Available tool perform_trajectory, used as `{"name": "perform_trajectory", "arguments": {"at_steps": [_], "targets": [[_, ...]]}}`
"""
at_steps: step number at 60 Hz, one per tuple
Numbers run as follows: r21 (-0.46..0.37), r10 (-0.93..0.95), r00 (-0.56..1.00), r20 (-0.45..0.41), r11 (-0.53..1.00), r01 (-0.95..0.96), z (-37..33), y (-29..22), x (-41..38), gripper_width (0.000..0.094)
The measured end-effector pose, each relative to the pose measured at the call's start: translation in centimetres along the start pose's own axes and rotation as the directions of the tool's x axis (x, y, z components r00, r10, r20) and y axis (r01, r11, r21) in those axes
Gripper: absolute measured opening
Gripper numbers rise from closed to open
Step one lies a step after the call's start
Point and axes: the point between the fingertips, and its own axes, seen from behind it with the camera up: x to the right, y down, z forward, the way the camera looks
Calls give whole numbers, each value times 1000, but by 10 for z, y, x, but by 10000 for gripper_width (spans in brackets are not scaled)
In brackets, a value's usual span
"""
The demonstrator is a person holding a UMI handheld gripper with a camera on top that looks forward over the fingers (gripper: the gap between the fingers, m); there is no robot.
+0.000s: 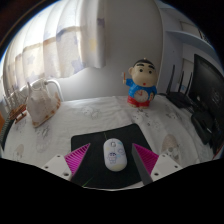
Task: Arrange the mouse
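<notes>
Spreading widest across the scene: pale curtains [60, 40], gathered in soft vertical folds, light coming through. Below them, table [60, 125] under a light cloth with a faint small print. Dark monitor [208, 95] at the right side of the table, glossy flat face, black keyboard [183, 102] at its foot. Black mouse mat [100, 140] next, rectangular, matte, lying flat near the fingers. Clear bag-like container [42, 100] at the left on the cloth, translucent with a handle; contents not legible. Cartoon figurine [138, 82] beyond the mat, upright, smooth plastic, blue top, pale round head, dark hair. White mouse [113, 152] resting on the mat, smooth rounded oval, a small mark on its back, long axis pointing away from the camera. Gripper [113, 160] spread wide; magenta pads [78, 158] triangular in view, one at each side of the mouse, a clear gap of black mat on both sides. Mouse sitting between the fingers, neither pad touching it.
</notes>
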Motion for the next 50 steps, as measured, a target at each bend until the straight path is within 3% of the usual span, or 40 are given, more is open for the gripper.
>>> {"name": "perform_trajectory", "arguments": {"at_steps": [24, 50], "targets": [[-49, -17, 1000, 0, 999, 17, -212, 11, -52, 846], [-46, -85, 996, -37, 995, 83, -245, 25, -64, 852]]}}
